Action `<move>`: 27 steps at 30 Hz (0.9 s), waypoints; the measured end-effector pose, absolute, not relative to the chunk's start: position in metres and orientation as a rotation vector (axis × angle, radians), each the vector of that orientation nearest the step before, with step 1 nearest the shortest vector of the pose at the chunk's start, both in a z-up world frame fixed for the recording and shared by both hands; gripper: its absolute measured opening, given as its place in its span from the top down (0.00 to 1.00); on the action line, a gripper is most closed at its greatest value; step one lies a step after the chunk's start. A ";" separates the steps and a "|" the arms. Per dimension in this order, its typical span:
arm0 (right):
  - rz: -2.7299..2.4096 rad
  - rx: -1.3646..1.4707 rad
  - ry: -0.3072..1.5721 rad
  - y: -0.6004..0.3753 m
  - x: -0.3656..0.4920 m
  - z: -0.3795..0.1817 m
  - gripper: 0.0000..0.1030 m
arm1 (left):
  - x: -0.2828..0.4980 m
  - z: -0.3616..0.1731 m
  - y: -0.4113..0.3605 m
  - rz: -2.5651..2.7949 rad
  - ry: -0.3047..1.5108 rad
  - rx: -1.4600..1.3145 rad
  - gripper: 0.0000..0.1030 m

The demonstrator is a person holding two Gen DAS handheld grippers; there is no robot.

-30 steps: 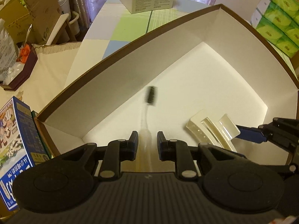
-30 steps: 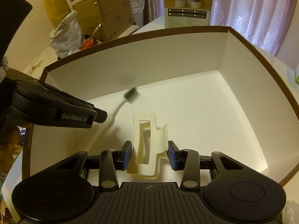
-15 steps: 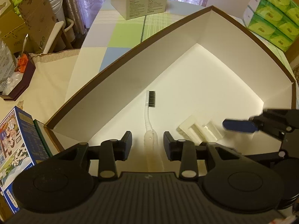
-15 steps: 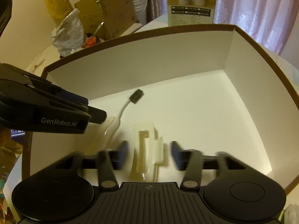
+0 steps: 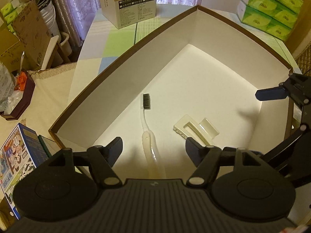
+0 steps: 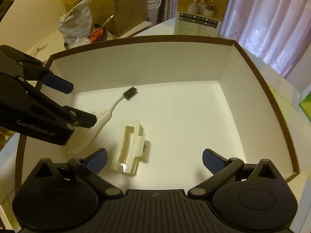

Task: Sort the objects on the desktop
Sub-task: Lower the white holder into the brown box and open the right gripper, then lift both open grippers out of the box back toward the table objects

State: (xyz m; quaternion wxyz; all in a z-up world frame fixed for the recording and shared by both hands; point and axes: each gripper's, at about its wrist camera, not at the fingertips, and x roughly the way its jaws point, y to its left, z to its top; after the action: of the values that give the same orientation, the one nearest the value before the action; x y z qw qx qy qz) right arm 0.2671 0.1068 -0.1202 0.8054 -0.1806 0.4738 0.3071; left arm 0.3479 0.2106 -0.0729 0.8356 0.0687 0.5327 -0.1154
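White cardboard box (image 5: 223,44) already holds our toothbrush (image 5: 148,134) and cream hair clip (image 6: 129,147). Both lie flat, long axes toward 12 o'clock. Left gripper (image 5: 153,148) and right gripper (image 6: 154,160) gape wide, holding nothing. Neither's nearer whatever's next, so we'd back out.

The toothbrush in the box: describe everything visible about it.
The translucent white plastic toothbrush with dark grey bristles lies flat on the white floor of the brown-rimmed cardboard box. Its thin neck curves into a thicker, see-through handle. The bristled head points toward the far wall; the handle end runs toward the open left gripper, between its fingers but not clamped. It lies apart from the cream plastic hair clip beside it. Nothing but the box floor visibly touches it.
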 end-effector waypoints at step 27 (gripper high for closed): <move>0.648 -0.372 0.941 0.083 0.246 -0.083 0.02 | 0.314 -0.029 0.196 -0.216 1.027 0.161 0.18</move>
State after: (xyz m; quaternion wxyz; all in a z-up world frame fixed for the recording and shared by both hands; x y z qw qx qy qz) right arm 0.2460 0.0833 -0.0829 0.8249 -0.1752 0.4426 0.3049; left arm 0.3136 0.1957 -0.0294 0.8623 0.0769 0.4898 -0.1028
